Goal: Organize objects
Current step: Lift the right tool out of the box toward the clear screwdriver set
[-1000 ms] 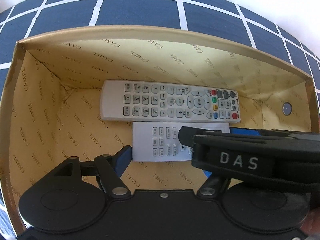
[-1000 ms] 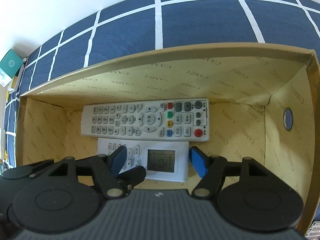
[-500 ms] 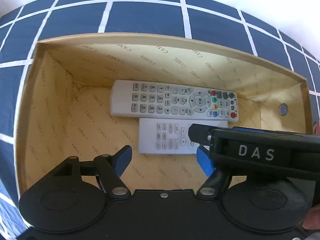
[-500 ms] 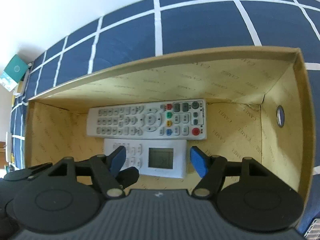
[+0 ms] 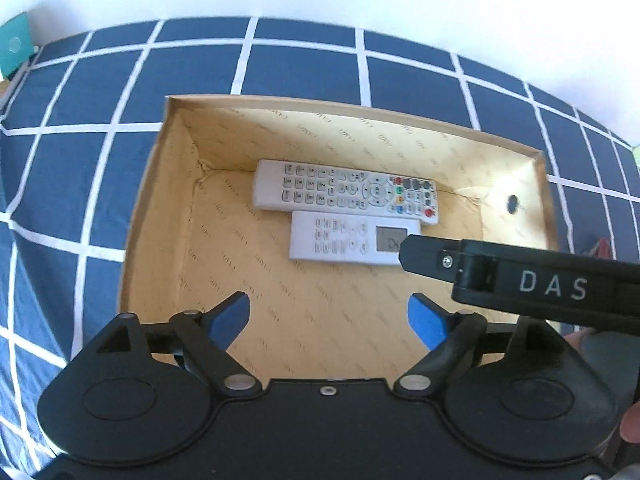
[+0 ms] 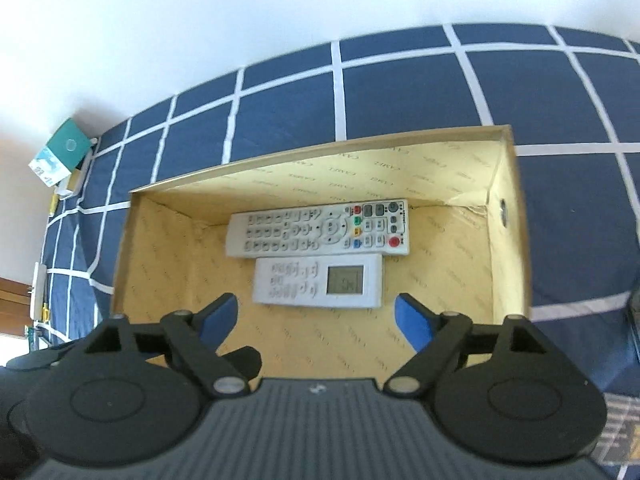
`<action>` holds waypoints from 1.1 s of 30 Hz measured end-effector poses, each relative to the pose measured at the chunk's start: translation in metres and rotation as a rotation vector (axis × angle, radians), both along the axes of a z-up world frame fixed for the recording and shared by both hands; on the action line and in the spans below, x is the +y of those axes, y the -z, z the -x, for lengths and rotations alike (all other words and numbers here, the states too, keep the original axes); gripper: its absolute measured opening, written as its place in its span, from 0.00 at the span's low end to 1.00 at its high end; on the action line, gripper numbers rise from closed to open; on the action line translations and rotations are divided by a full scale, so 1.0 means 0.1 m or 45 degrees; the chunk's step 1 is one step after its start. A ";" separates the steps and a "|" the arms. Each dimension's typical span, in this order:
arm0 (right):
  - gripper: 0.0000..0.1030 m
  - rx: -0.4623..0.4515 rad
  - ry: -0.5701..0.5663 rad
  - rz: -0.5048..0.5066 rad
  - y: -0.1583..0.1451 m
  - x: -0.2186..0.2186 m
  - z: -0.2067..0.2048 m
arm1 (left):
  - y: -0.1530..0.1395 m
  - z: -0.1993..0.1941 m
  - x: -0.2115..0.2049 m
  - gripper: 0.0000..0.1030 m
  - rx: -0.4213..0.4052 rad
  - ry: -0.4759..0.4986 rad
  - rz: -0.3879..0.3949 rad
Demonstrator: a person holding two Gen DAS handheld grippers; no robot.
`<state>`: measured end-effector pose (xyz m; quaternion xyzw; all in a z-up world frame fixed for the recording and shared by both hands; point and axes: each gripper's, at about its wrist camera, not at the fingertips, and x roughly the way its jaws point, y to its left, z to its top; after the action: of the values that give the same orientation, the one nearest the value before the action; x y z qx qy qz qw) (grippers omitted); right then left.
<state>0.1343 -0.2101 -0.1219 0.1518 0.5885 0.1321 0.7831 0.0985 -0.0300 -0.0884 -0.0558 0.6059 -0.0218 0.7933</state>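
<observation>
Just two remotes [image 6: 318, 229] [image 6: 318, 285], one box [image 6: 320, 152].

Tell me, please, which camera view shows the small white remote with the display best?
The right wrist view: the small white remote lies fully visible in the box, display included. In the left wrist view the right tool covers its display end.

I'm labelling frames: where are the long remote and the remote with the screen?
long remote [image 6: 318, 229], right wrist view, on its round navigation pad.
remote with the screen [image 6: 346, 281], right wrist view, on its display.
</observation>
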 end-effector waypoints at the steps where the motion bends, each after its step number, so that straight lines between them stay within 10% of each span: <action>1: 0.87 -0.010 0.005 0.000 -0.05 -0.02 0.06 | -0.06 0.06 -0.01 0.87 -0.012 0.006 -0.004; 9: 1.00 -0.077 0.082 0.004 -0.41 -0.26 0.53 | -0.35 0.45 -0.14 0.93 -0.061 0.043 0.003; 33: 1.00 -0.146 0.391 0.085 -0.73 -1.18 1.89 | -0.61 1.38 -0.82 1.00 -0.118 0.285 0.002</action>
<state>-0.0547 -0.3282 -0.0493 0.2060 0.5168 -0.0003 0.8309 -0.0392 -0.1125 -0.0272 0.0126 0.5709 -0.1131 0.8131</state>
